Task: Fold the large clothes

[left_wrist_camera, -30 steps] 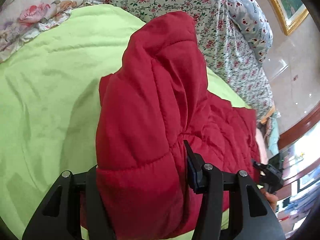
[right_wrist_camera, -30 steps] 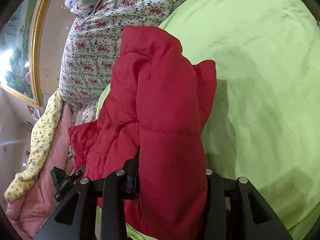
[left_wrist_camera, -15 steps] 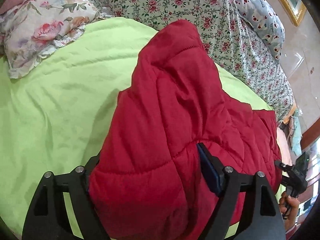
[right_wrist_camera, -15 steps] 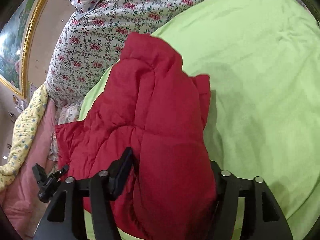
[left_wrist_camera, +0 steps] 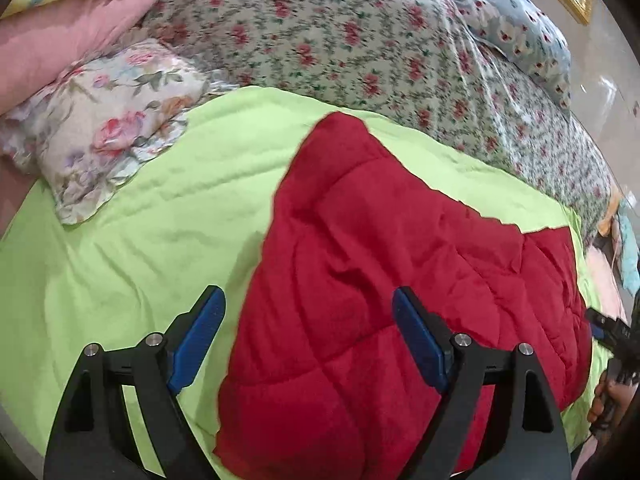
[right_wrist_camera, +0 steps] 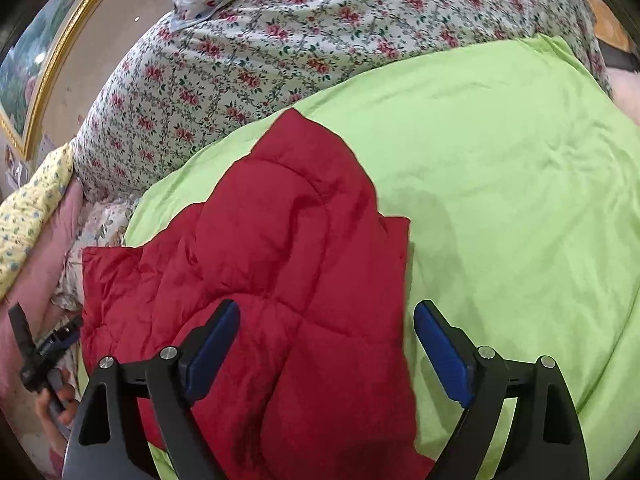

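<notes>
The red quilted jacket (left_wrist_camera: 360,280) (right_wrist_camera: 280,280) lies in a loosely folded heap on the lime-green sheet (left_wrist_camera: 140,220) (right_wrist_camera: 500,200), its puffy panels stitched in a grid of seams. One tapered part rises to a point toward the floral bedspread (left_wrist_camera: 340,28) (right_wrist_camera: 240,60) at the sheet's far edge, stopping just short of it. The fabric is rumpled, with layers overlapping and a lower layer showing as a straight edge along one side. The near end covers the sheet's front edge, while the other end spreads flatter toward the sheet's side edge.
</notes>
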`<state>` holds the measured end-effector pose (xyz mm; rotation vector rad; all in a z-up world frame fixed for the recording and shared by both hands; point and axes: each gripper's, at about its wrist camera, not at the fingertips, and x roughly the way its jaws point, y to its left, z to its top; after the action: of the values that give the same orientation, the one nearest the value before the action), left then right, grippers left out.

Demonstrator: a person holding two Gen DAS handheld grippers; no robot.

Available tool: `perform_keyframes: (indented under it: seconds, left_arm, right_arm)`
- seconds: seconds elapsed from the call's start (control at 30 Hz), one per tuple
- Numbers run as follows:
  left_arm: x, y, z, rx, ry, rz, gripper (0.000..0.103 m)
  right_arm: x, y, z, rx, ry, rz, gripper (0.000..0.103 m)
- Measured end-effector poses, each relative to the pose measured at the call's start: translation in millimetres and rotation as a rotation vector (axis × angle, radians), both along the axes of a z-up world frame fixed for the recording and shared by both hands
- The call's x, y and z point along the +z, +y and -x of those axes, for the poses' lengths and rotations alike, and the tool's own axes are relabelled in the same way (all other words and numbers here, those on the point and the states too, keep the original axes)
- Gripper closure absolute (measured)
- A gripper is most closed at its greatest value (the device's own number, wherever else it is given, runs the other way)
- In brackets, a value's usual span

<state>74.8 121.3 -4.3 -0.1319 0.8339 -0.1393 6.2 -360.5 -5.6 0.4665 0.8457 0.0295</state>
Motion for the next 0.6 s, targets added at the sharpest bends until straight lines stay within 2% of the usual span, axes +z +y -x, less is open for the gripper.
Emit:
perform_keyframes:
  seconds: [0.17, 0.27, 0.33, 0.37, 0.43, 0.5, 0.53, 0.57, 0.6]
  left_arm:
    - [-16, -18, -19, -0.055, 0.064, -0.005, 0.017]
    - [-22, -31, -22, -0.087, 0.070, -0.032, 0.018]
    - [-25, -41, -21, -0.109, 0.070, -0.074, 0.041]
    - [-26, -43, -20, -0.116, 0.068, -0.081, 0.045]
    - [-24, -47, -17, -0.132, 0.052, -0.098, 0.062]
    - [-23, -49, -14, -0.149, 0.043, -0.098, 0.073]
    - [-21, -50, -13, -0.157, 0.039, -0.092, 0.078]
    - [-19, -50, -14, -0.161, 0.036, -0.088, 0.079]
    - [-16, -51, -13, -0.167, 0.029, -0.078, 0.081]
  right_arm:
    - [2, 6, -18, 0.005, -0.012, 0.051, 0.008]
    - [-3, 7, -32, 0.014, 0.018, 0.051, 0.007]
    - [-4, 12, -39, 0.044, 0.026, 0.052, 0.007]
    - [-4, 17, -41, 0.058, 0.027, 0.063, 0.008]
    - [-4, 31, -43, 0.094, 0.029, 0.128, 0.018]
    - [-6, 46, -42, 0.108, 0.040, 0.229, 0.053]
    - [-6, 49, -41, 0.103, 0.040, 0.258, 0.060]
    - [-6, 49, -39, 0.095, 0.039, 0.269, 0.075]
    - [-4, 47, -37, 0.086, 0.034, 0.264, 0.082]
